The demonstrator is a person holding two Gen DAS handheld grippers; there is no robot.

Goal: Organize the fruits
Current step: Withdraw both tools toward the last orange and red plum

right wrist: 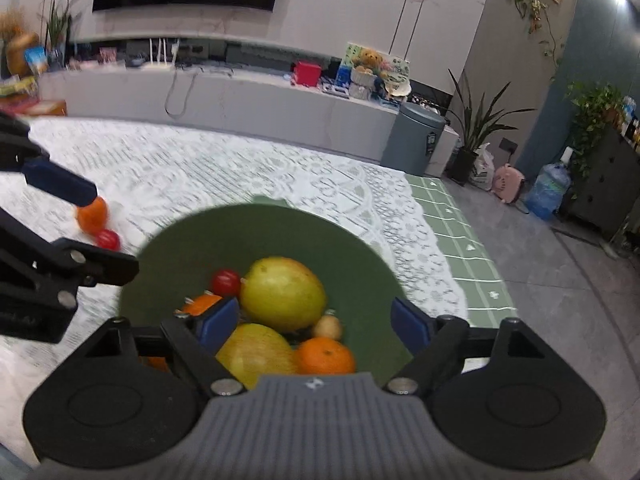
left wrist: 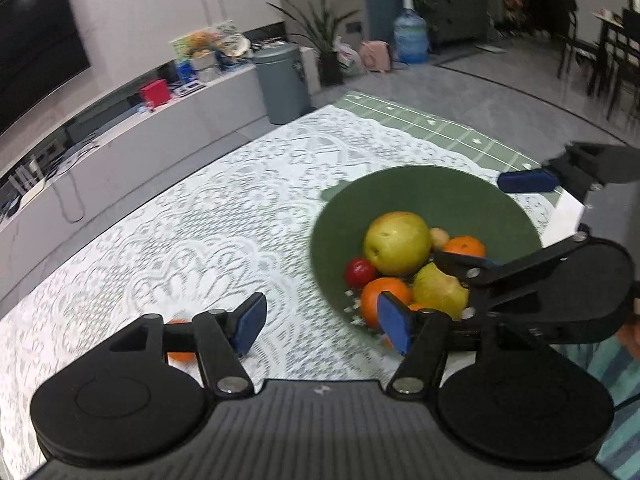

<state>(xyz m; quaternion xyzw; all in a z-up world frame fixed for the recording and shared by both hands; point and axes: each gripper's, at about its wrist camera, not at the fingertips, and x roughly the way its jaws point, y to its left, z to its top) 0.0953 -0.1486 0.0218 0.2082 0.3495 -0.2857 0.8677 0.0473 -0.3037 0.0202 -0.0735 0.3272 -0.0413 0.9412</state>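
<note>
A green bowl (left wrist: 440, 196) (right wrist: 256, 232) on the lace tablecloth holds yellow pears (left wrist: 396, 242) (right wrist: 282, 292), oranges (left wrist: 384, 298) (right wrist: 326, 356), a small red fruit (left wrist: 360, 272) (right wrist: 226, 282) and a small pale fruit (right wrist: 328, 326). My left gripper (left wrist: 324, 326) is open and empty, just left of the bowl. An orange (left wrist: 180, 354) (right wrist: 93, 214) and a red fruit (right wrist: 108, 239) lie loose on the cloth by its left finger. My right gripper (right wrist: 314, 322) is open and empty, over the bowl's near side; it also shows in the left wrist view (left wrist: 500, 224).
The white lace cloth (left wrist: 200, 220) covers the table, with a green mat (left wrist: 432, 124) at its far end. A grey bin (left wrist: 282, 80) and a low white cabinet (right wrist: 240, 100) stand beyond the table. The floor (right wrist: 560, 320) lies to the right.
</note>
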